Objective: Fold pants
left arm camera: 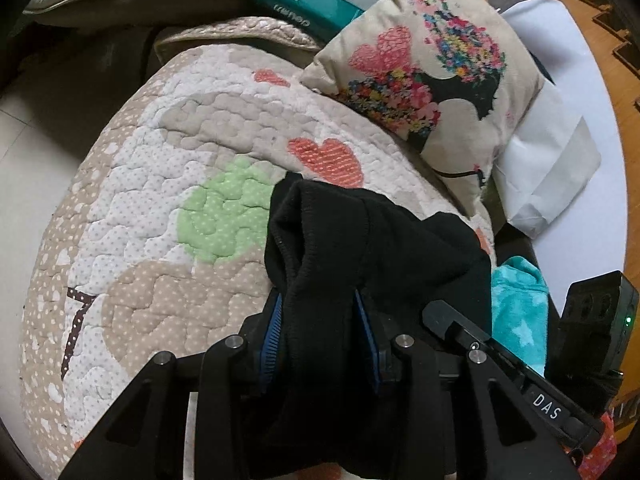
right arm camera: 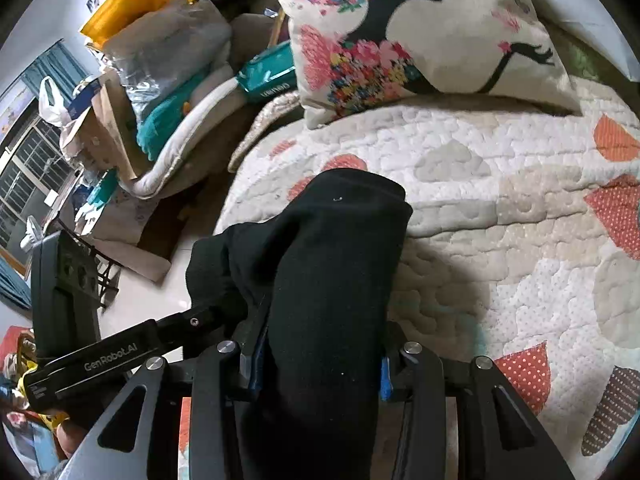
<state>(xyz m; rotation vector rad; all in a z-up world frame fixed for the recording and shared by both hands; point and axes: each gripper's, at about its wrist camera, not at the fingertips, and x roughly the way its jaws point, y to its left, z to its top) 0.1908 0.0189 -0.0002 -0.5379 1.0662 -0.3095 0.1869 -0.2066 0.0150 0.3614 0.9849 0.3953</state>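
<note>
The black pants (left arm camera: 372, 240) hang bunched over a quilted bedspread (left arm camera: 160, 184). My left gripper (left arm camera: 320, 312) is shut on a fold of the black pants, with a ribbed seam running between the blue pads. My right gripper (right arm camera: 320, 344) is shut on another thick fold of the black pants (right arm camera: 340, 248), which drapes over and hides its fingertips. The right gripper's body (left arm camera: 504, 356) shows in the left wrist view at the lower right. The left gripper's body (right arm camera: 104, 356) shows in the right wrist view at the lower left.
A printed cushion (left arm camera: 436, 56) lies at the head of the quilt, also in the right wrist view (right arm camera: 420, 32). A teal packet (left arm camera: 308, 0), a teal cloth (left arm camera: 520, 304) and a white bag (left arm camera: 552, 168) lie nearby. Bags and bedding (right arm camera: 152, 80) pile up by the floor.
</note>
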